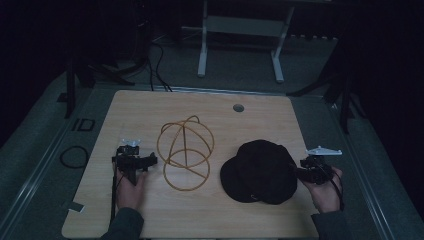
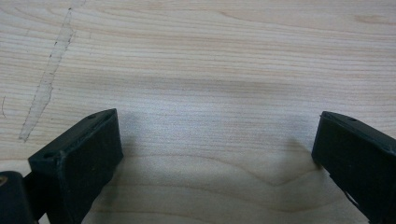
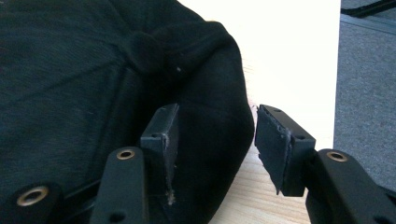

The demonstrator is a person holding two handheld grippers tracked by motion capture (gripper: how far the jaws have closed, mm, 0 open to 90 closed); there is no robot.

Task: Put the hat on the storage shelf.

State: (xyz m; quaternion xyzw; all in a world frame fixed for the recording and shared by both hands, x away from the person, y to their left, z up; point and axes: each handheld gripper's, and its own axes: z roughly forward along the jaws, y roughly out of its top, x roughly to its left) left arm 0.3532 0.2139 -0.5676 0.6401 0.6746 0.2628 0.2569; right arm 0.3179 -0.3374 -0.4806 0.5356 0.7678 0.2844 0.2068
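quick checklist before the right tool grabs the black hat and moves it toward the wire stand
1. Right tool open: ok, jaws apart.
2. Hat brim between its jaws: ok, one jaw sits over the black hat, the other just off its edge.
3. Jaws closed on the brim: not ok, a gap shows.
4. Left tool free: ok, open over bare table.
5. Wire stand upright: ok, between hat and left tool.
6. Left tool clear of the stand: cannot tell, they sit close.

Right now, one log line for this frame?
left gripper: open, over bare table | right gripper: open, straddling black hat edge | wire frame: untouched
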